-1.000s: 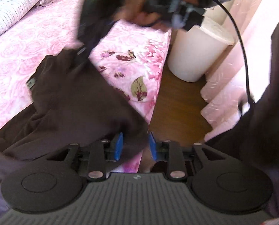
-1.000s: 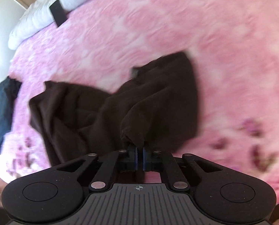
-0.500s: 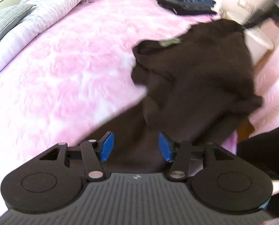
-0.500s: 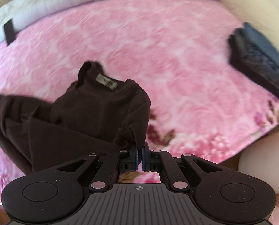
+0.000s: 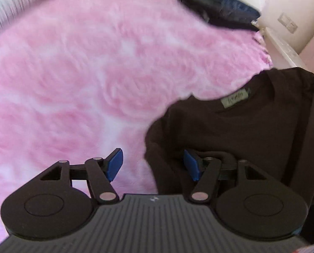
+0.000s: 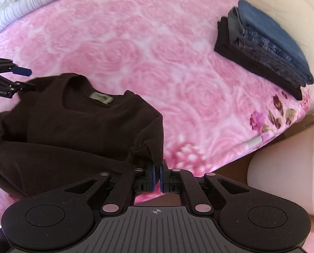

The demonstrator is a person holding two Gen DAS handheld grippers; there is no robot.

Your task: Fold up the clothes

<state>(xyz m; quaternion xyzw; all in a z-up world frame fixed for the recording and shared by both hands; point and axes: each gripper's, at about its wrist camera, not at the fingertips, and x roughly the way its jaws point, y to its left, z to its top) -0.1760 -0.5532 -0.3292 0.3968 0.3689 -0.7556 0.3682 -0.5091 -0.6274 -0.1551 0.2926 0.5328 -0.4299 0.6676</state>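
A dark brown sweater [image 6: 83, 126] lies on the pink rose-pattern bed [image 6: 157, 48], collar and grey label [image 6: 101, 98] facing up. My right gripper [image 6: 157, 176] is shut on a bunched fold at the sweater's right shoulder, near the bed's edge. In the left wrist view the sweater [image 5: 241, 130] fills the right side. My left gripper [image 5: 153, 164] is open wide at its other shoulder; the cloth's edge lies between the fingers and nothing is pinched. In the right wrist view the left gripper [image 6: 25, 78] shows at far left, beside the shoulder.
A stack of folded dark and blue clothes [image 6: 262, 57] sits at the bed's far right corner, also the stack [image 5: 216, 14] in the left wrist view. A white bin [image 6: 283, 179] stands on the floor past the bed's edge. Striped bedding [image 6: 20, 6] lies at the far left.
The sweater went from hanging bunched to lying spread on the bed, collar up. My left gripper opened wider and came to the left shoulder. The right gripper kept its hold.
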